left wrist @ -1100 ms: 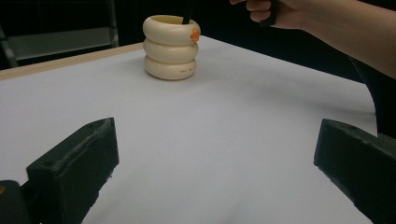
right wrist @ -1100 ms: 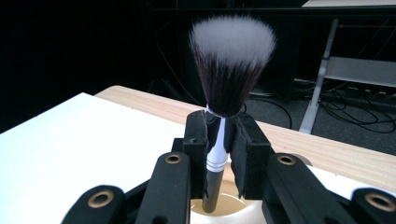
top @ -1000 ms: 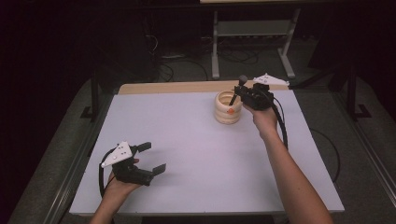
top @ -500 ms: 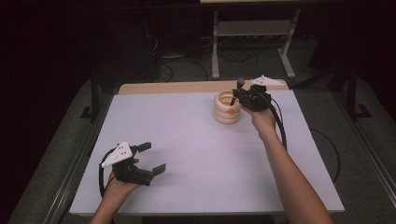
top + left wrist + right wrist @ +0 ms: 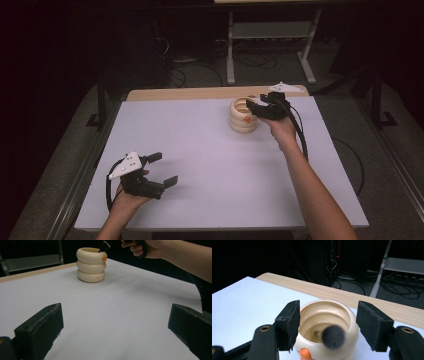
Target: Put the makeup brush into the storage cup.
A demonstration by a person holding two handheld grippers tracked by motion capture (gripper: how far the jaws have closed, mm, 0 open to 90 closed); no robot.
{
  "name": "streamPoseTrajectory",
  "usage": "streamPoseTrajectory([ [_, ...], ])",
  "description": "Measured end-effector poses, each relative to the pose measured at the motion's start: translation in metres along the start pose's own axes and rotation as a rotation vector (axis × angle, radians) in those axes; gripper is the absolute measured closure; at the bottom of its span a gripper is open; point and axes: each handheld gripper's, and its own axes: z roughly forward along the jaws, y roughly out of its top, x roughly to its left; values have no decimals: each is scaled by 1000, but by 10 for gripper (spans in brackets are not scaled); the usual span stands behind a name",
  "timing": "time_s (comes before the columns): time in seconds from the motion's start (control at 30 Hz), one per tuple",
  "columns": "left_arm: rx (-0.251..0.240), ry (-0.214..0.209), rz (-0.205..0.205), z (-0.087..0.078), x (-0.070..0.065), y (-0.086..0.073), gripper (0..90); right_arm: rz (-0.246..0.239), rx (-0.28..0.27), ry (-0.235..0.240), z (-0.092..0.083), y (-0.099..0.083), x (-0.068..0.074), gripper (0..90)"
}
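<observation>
Cream plastic holder, three stacked rings, stands upright near the worktop's far edge, with a grey fluffy brush inside it, handle down, tuft up and leaning on the rim. The right tongs have just been opening and hover right over the mouth, pads apart on either side of the tuft, gripping nothing. The left tongs sit wide open and empty at the near corner, well apart; around the white sheet it's a dark room with cables and a metal rack.
</observation>
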Motion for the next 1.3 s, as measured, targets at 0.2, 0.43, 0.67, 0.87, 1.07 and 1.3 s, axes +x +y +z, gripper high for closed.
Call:
streamPoseTrajectory([
  [0.2,1,5,-5,0,0,0,0,1,2,10,-5,-2,0,276],
  [0.43,-7,10,-8,-1,1,2,0,-4,-2,34,-13,-6,1,159],
  [0.67,-7,20,-1,-2,2,2,0,-19,4,46,-23,-9,2,109],
  [0.87,-13,17,-3,-1,1,3,0,-44,-7,57,-35,-13,3,105],
  [1.07,-11,18,0,-3,2,3,0,-55,-11,74,-41,-20,6,97],
  [1.3,-12,22,-7,-3,2,3,0,-67,-17,96,-49,-28,9,88],
])
